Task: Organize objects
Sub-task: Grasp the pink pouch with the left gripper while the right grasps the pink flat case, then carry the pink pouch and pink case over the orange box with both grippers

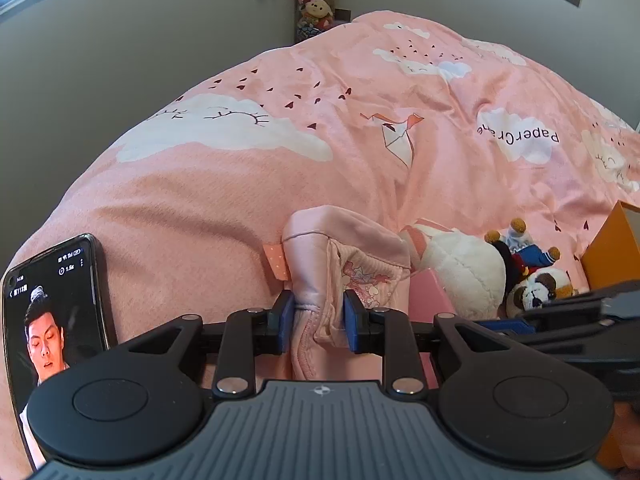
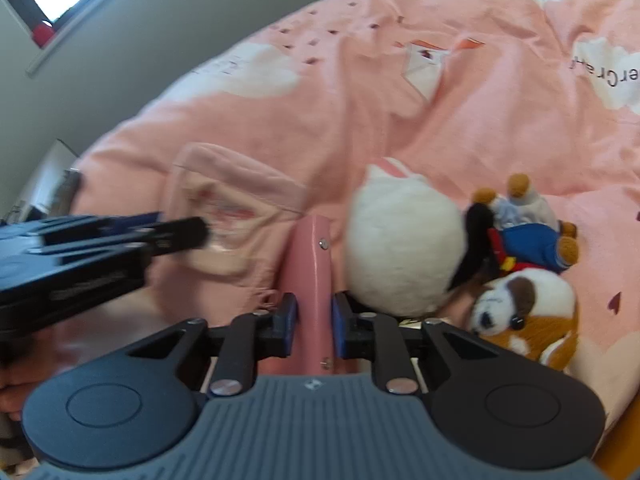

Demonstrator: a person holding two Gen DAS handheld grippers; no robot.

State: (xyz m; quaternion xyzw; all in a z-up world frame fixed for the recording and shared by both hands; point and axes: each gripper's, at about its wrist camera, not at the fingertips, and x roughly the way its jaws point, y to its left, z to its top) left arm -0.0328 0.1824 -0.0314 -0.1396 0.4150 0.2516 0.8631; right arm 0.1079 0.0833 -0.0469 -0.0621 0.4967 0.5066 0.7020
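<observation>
My left gripper (image 1: pixel 319 314) holds the rim of a pink fabric pouch (image 1: pixel 344 248) with a cartoon print, and the cloth fills the gap between its blue pads. The pouch stands up on the pink quilt. My right gripper (image 2: pixel 314 314) is shut on the upright edge of a stiff pink panel (image 2: pixel 314 264) with two small rivets, just right of the pouch (image 2: pixel 236 208). A corner of that pink panel (image 1: pixel 430 296) shows in the left wrist view. The left gripper (image 2: pixel 200 228) reaches in blurred from the left of the right wrist view.
A white plush (image 2: pixel 400 244), a doll in blue clothes (image 2: pixel 528 240) and a brown-and-white dog plush (image 2: pixel 532 308) lie right of the panel. An orange box (image 1: pixel 612 248) stands at the far right. A phone (image 1: pixel 56 312) playing a video lies left on the quilt (image 1: pixel 240 184).
</observation>
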